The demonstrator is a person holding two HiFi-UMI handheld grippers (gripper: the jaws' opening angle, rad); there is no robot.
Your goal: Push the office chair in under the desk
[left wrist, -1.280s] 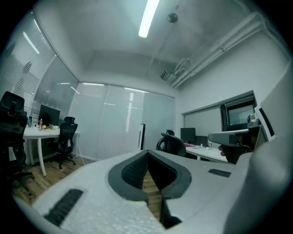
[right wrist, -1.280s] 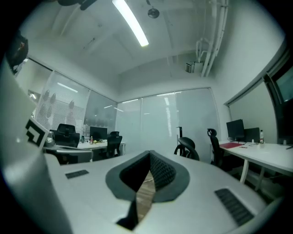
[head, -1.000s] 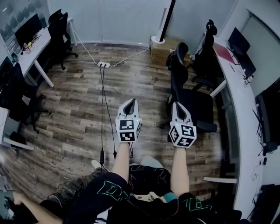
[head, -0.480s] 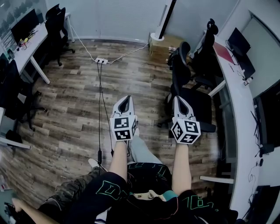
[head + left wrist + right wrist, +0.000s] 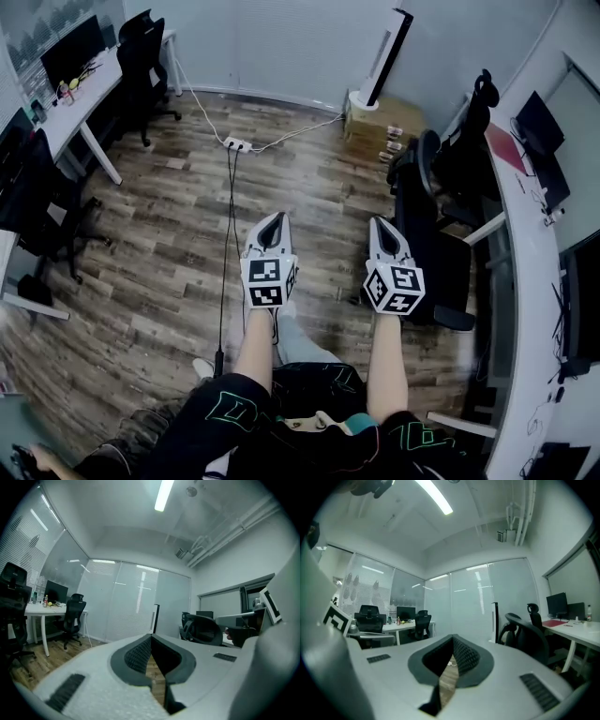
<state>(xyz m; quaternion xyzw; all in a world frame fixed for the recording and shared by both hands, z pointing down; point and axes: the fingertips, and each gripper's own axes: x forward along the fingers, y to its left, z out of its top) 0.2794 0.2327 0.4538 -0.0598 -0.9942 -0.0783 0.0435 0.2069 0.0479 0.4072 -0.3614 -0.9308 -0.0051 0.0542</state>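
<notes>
A black office chair (image 5: 433,230) stands pulled out from the long white desk (image 5: 530,272) along the right wall, its backrest toward me. My right gripper (image 5: 380,226) is held just left of the chair's seat, shut and empty, and I cannot tell whether it touches. My left gripper (image 5: 275,218) hovers over the wooden floor beside it, also shut with nothing in it. In the left gripper view the chair (image 5: 204,630) shows at right beyond the left gripper (image 5: 151,637). In the right gripper view the chair (image 5: 530,642) sits right of the right gripper (image 5: 453,639), with the desk (image 5: 576,633) behind.
A second black chair (image 5: 473,141) is tucked at the desk further back. A cardboard box (image 5: 375,117) with a white tower (image 5: 386,54) stands by the far wall. A power strip (image 5: 236,143) and cables cross the floor. A left desk (image 5: 70,103) has chairs (image 5: 145,52).
The head view has swung, so the chair and right desk now lie further right. The right gripper no longer overlaps the chair's seat. Both grippers stay shut, side by side.
</notes>
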